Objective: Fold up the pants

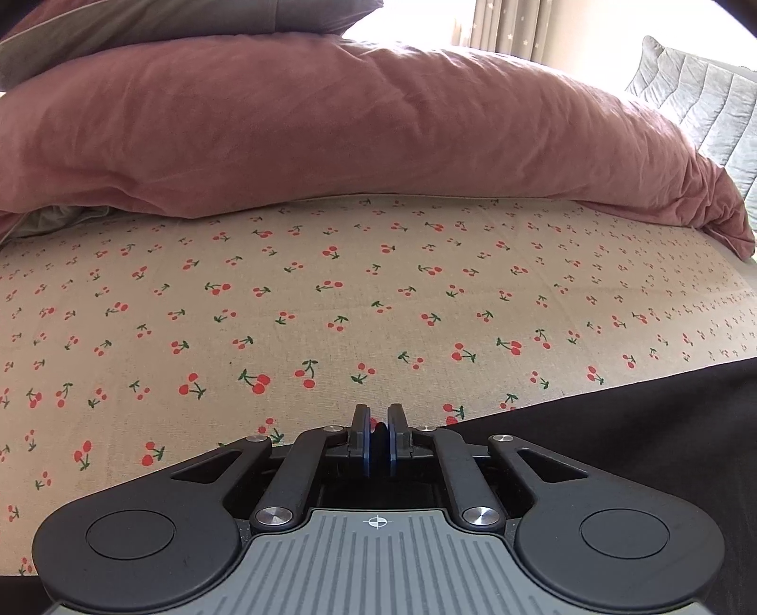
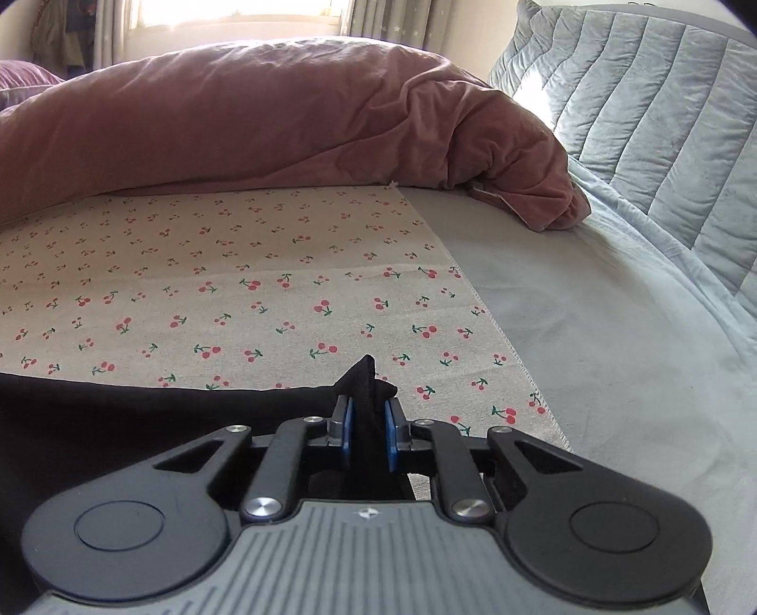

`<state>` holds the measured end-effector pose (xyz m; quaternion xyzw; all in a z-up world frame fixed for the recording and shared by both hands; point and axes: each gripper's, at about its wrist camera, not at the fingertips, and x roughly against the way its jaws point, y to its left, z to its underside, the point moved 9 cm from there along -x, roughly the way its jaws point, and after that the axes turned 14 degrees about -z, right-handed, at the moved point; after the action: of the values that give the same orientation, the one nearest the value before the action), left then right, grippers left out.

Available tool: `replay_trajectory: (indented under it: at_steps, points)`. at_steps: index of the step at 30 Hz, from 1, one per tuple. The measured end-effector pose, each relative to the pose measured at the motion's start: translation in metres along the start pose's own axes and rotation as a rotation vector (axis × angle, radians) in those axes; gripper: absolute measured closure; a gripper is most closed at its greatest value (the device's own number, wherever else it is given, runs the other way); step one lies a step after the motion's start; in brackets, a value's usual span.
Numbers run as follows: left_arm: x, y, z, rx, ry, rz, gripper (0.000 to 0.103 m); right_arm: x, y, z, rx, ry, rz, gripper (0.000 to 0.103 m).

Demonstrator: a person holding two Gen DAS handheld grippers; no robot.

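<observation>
The left gripper (image 1: 377,437) has its 2 fingers nearly pressed together, pinching a thin dark bit of the pants (image 1: 638,426) between the blue pads. The black fabric runs from the gripper to the right and lies flat on the cherry cloth (image 1: 331,307); its straight edge climbs toward the right side of the left wrist view.

The right gripper (image 2: 369,426) pinches a thicker bunch of the pants (image 2: 118,426), with its pads spread only as far as the fabric forces them. A peaked corner of black fabric sticks up past the fingertips. From there the pants spread left, their far edge lying straight across the cloth (image 2: 236,284).

Beyond both grippers the cherry cloth lies flat and bare up to the pink duvet (image 1: 331,127), which is heaped along its far side. In the right wrist view the cloth's stitched edge runs diagonally just right of the gripper, and the grey sheet (image 2: 615,340) lies beyond it. A quilted grey pillow (image 2: 662,118) stands at the far right, beside the end of the duvet (image 2: 284,118). Curtains (image 2: 388,19) and a bright window (image 2: 236,12) are behind.
</observation>
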<state>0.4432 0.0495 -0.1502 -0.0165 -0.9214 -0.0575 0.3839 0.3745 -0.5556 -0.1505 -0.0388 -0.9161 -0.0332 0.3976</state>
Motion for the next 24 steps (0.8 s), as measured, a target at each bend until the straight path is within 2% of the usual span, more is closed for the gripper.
replay_trajectory:
  at_steps: [4,7,10,12,13,15,16,17,19,20,22,24]
  points:
    - [-0.003,-0.012,0.002,-0.057,0.032,0.042,0.094,-0.009,-0.016,0.003,-0.043,-0.007,0.099,0.103]
    - [-0.006,-0.018,0.001,-0.086,0.016,0.012,0.094,-0.007,-0.017,0.007,-0.07,0.009,0.051,0.103]
    - [-0.009,-0.018,-0.002,-0.082,0.006,-0.025,0.097,0.005,-0.027,0.008,-0.09,0.02,0.109,0.103]
    - [-0.01,-0.016,-0.004,-0.06,0.011,-0.032,0.096,0.02,-0.039,0.006,-0.124,-0.007,0.143,0.103]
    - [-0.008,-0.014,-0.006,-0.047,0.014,-0.03,0.094,0.029,-0.037,0.006,-0.134,-0.022,0.111,0.103]
    - [0.003,-0.007,-0.012,-0.022,-0.009,0.0,0.094,0.047,-0.02,0.009,-0.118,-0.03,0.017,0.095]
    - [0.008,-0.003,-0.017,-0.01,-0.019,0.016,0.09,0.055,-0.009,0.013,-0.096,-0.026,-0.009,0.086]
    - [0.015,0.004,-0.021,0.014,-0.023,0.027,0.083,0.062,0.002,0.019,-0.084,-0.018,-0.03,0.082]
    - [0.027,0.016,-0.025,0.062,-0.017,0.048,0.072,0.069,0.02,0.041,-0.11,0.041,-0.071,0.081]
    - [0.034,0.022,-0.025,0.079,-0.014,0.054,0.07,0.072,0.026,0.051,-0.116,0.056,-0.084,0.081]
    - [0.048,0.033,-0.025,0.089,-0.013,0.054,0.069,0.076,0.03,0.071,-0.106,0.081,-0.05,0.081]
    - [0.063,0.043,-0.021,0.078,-0.021,0.046,0.066,0.086,0.025,0.087,-0.099,0.074,0.043,0.081]
